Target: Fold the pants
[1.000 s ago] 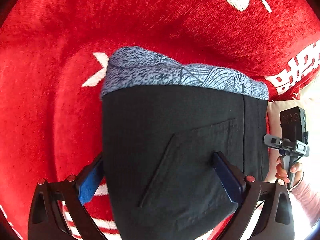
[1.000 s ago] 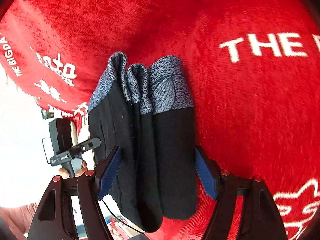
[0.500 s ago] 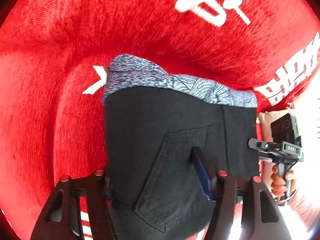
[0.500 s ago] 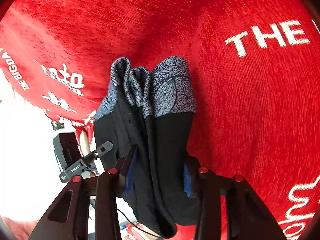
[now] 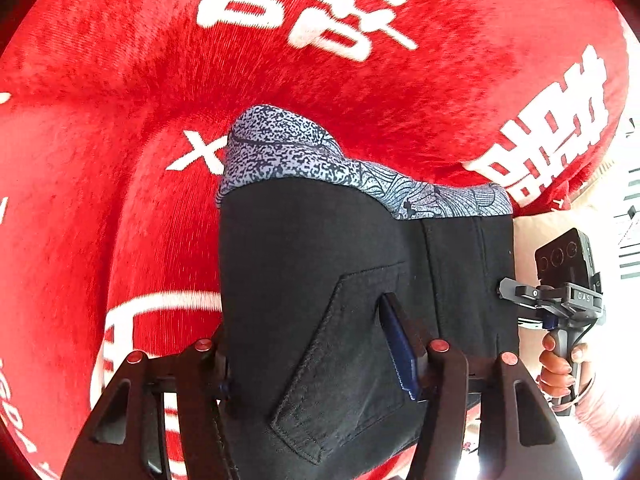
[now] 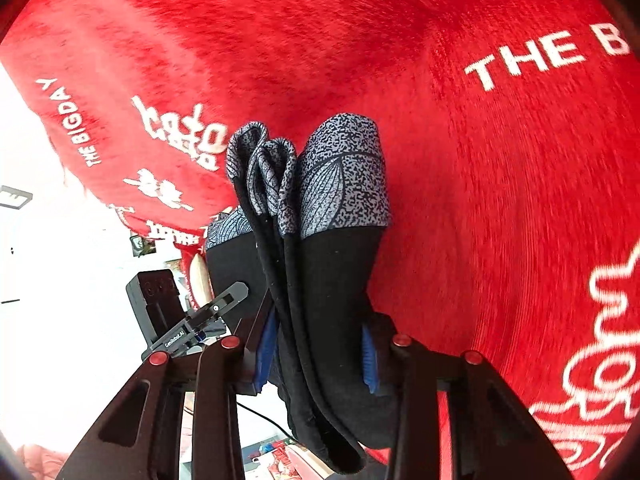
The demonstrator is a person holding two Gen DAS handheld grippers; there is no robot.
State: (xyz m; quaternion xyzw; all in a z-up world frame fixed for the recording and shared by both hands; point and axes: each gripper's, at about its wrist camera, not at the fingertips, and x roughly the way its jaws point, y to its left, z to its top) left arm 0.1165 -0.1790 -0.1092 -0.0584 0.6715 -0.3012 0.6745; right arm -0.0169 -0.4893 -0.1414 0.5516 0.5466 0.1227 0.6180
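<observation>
Pants [image 5: 320, 280] black, plain, with a band [image 5: 304, 156] of grey-blue fabric speckled dark, part of it carrying thin line-drawn leaf and wave motifs; same band [image 6: 344, 184] in right wrist view shows a leaf outline over the speckle. Patch pocket [image 5: 340, 360] black, matching stitching. Cloth underneath [image 5: 120, 160] bright red, fuzzy, printed with white characters and a white X; in the other view [image 6: 500, 200] white Latin lettering "THE" and "THE BIGDAY" plus white outline scrollwork. Left hand-held gripper [image 5: 316, 364] black frame, red round screw heads, blue pad [image 5: 396, 352]. Right hand-held gripper [image 6: 316, 352] same: black, red screws, blue pads [image 6: 370, 360]. Background white, overexposed.
</observation>
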